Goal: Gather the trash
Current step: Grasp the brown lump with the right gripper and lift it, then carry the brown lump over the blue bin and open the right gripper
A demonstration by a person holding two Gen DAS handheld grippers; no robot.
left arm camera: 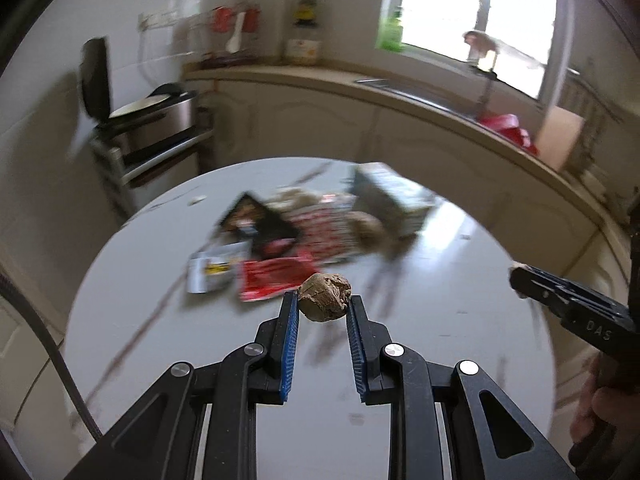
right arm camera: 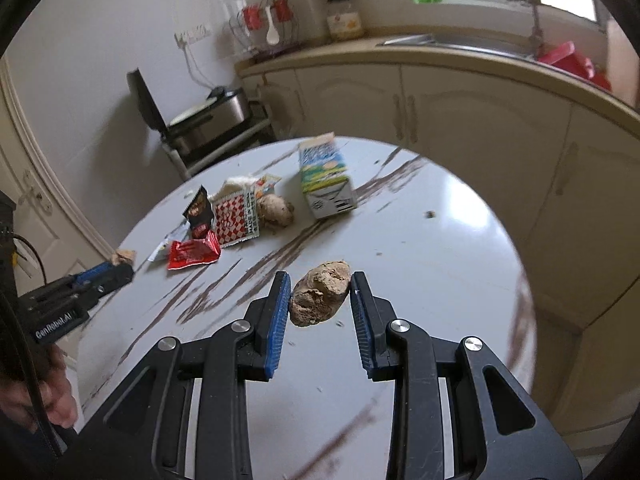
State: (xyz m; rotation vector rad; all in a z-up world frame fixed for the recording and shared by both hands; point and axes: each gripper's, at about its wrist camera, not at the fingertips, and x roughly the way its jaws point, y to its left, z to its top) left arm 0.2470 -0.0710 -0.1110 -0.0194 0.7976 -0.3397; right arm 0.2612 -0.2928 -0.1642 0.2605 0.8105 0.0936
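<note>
My left gripper is shut on a small brown crumpled lump, held above the round white table. In the right wrist view my right gripper is shut on a larger brown lump, also lifted off the table. On the table behind lie a milk carton, a red-and-white checked wrapper, a black wrapper, a red wrapper and another brown lump. The left gripper shows at the left edge, the right gripper at the right edge.
A kitchen counter with a sink and cream cupboards curves behind the table. An electric griddle with its lid up stands on a rack at the back left. A person's hand holds the left gripper's handle.
</note>
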